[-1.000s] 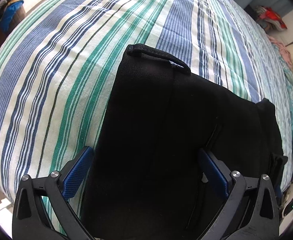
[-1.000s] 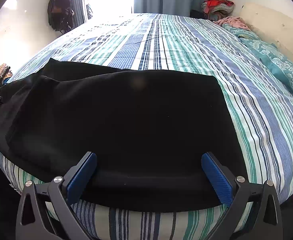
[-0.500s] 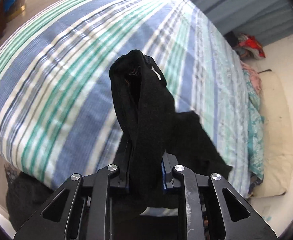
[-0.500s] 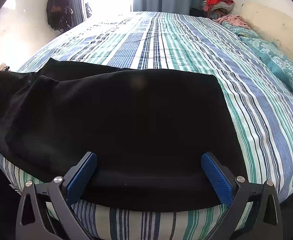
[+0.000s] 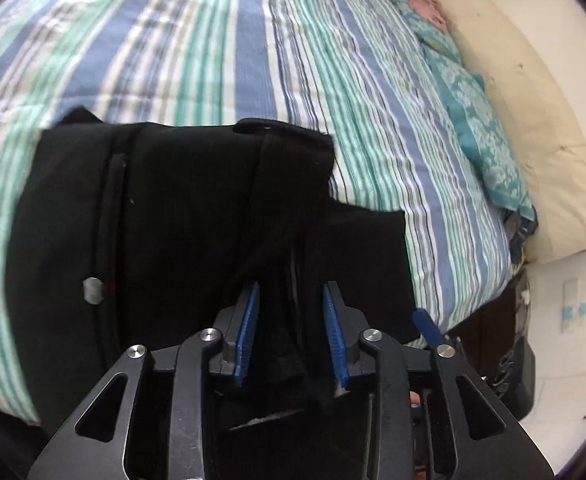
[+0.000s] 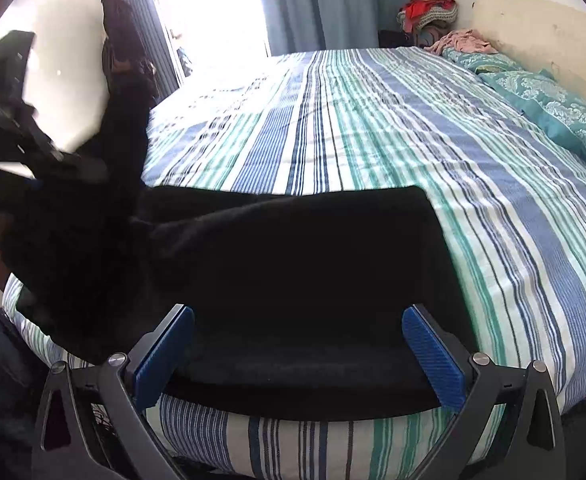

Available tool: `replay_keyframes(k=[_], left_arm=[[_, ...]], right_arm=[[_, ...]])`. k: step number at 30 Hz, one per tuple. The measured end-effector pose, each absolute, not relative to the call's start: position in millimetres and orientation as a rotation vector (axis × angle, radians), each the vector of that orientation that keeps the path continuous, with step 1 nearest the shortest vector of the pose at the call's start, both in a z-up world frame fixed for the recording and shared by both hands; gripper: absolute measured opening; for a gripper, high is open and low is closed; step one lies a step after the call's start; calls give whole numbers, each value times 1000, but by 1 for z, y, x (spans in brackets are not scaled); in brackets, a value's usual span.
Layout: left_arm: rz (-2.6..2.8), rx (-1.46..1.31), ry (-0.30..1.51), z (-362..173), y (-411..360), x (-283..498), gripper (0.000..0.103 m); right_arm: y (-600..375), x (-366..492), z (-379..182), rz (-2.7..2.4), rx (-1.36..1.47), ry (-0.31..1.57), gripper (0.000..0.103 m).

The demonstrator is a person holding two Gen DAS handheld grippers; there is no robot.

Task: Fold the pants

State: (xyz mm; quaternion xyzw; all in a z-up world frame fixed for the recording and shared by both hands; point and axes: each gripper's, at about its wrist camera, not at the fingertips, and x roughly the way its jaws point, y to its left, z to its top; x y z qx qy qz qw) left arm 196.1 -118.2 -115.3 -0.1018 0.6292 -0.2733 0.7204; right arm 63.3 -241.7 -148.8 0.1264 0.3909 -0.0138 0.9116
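Black pants [image 6: 293, 272] lie across the near edge of the striped bed [image 6: 373, 120]. My left gripper [image 5: 291, 304] is shut on a bunched waist end of the pants [image 5: 173, 220], lifted above the bed; a metal button [image 5: 92, 285] shows on the cloth. In the right wrist view the lifted cloth [image 6: 93, 208] and the left gripper [image 6: 21, 148] rise at the left. My right gripper [image 6: 299, 340] is open, its blue pads [image 6: 433, 356] either side of the flat pant-leg end at the bed's edge.
Teal patterned pillows [image 6: 553, 100] and a cream headboard cushion [image 5: 533, 120] lie along the right side. A pile of clothes [image 6: 429, 12] sits in the far corner by blue curtains [image 6: 333, 0]. A bright doorway is at the back left.
My left gripper shut on the pants' waist end, lifted it and swung it over toward the leg end. My right gripper stayed open and still.
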Motion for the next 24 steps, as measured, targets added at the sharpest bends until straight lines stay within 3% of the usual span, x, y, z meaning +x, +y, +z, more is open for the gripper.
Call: replay_keyframes(k=[3, 4, 5, 8, 14, 18, 24], left_arm=[[-601, -196, 1368, -114, -121, 192, 36], [-616, -189, 1323, -103, -115, 188, 46], [-626, -180, 1273, -90, -106, 185, 62], [-565, -118, 1101, -56, -66, 179, 80], [-241, -21, 953, -74, 33, 171, 84], [-77, -49, 995, -123, 80, 157, 84], [-22, -126, 1027, -147, 110, 148, 83]], right_arm=[[-260, 56, -142, -83, 310, 767, 103], [-268, 53, -139, -100, 343, 749, 103], [-277, 49, -137, -110, 382, 727, 103], [-296, 41, -127, -57, 503, 649, 103], [-267, 69, -133, 408, 728, 708, 103], [-247, 118, -152, 583, 805, 857, 76], [-224, 172, -166, 712, 726, 1072, 68]])
